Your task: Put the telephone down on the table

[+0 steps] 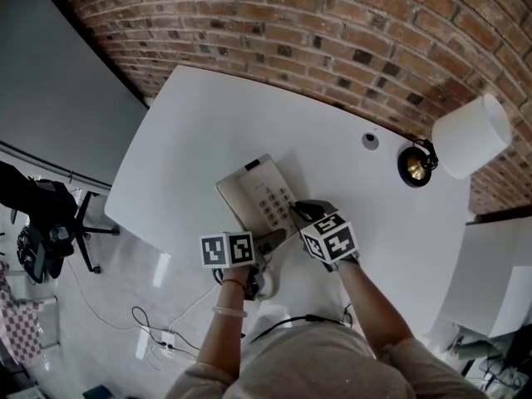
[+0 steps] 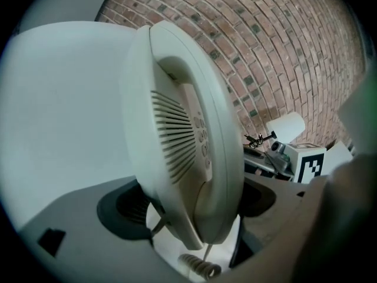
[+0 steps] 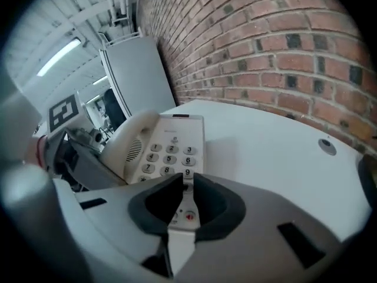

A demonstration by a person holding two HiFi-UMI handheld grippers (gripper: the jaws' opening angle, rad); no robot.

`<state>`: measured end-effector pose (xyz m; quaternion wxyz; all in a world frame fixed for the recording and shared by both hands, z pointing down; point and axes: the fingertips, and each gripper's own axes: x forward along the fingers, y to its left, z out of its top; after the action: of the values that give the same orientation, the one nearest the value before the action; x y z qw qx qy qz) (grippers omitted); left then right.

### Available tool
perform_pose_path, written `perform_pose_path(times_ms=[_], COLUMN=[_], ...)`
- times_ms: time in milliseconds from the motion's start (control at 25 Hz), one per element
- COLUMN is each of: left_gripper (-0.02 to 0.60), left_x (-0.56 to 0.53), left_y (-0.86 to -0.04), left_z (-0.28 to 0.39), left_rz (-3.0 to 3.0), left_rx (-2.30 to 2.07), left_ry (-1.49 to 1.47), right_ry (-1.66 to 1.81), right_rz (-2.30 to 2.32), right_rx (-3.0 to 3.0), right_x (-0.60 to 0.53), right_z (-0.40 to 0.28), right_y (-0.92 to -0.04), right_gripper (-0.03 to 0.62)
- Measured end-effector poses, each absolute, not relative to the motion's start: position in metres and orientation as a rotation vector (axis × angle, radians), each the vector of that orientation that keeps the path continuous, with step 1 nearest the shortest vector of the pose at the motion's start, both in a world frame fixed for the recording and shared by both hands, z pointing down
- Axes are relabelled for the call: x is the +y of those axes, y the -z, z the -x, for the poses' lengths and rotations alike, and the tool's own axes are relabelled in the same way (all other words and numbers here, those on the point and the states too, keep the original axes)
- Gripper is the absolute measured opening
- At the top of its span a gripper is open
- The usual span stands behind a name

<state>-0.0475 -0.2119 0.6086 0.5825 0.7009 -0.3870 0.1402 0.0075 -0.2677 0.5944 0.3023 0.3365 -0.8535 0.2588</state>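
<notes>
The telephone (image 1: pixel 253 191), a cream one with grey number keys, was over the near part of the white table (image 1: pixel 199 131), with its long axis running from 11 to 5 o'clock in the head view. Its handset (image 3: pixel 126 140) lay in its cradle along the left side of the keypad. Both grippers held the telephone at its near end. The left gripper (image 1: pixel 268 241) reached it from 6 o'clock, and in the left gripper view its two dark pads (image 2: pixel 126 208) were clenched on the body, one on each side, so that the telephone filled the middle of that view. The coiled cord (image 2: pixel 197 267) hung just below the jaws. The right gripper (image 1: pixel 301 213) reached the telephone from 4 o'clock. In the right gripper view its jaws stood almost together, pinching the thin near edge of the telephone just below the keys. A soft shadow lay on the table at 3 o'clock of the telephone; whether its underside rested on the table I could not tell. A lamp (image 1: pixel 470 135) with a white shade stood at 2 o'clock, well apart, before the brick wall (image 1: pixel 291 23). A small round cap (image 1: pixel 370 140) sat in the table between the telephone and the lamp
</notes>
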Motion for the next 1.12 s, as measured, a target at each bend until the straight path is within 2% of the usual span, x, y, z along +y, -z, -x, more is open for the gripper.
perform_pose_path(times_ms=[240, 1120], left_gripper=[0.407, 0.418], left_x=[-0.224, -0.205], left_y=[-0.597, -0.621], left_z=[0.054, 0.078], left_rz=[-1.672, -1.623], left_rx=[-0.990, -1.092], left_ry=[-0.471, -0.566], right_ry=[-0.734, -0.759], right_rz=[-0.874, -0.848], right_rx=[-2.293, -2.297], right_x=[-0.267, -0.261], right_z=[-0.004, 0.006], right_y=[-0.596, -0.598], right_gripper=[0.032, 0.028])
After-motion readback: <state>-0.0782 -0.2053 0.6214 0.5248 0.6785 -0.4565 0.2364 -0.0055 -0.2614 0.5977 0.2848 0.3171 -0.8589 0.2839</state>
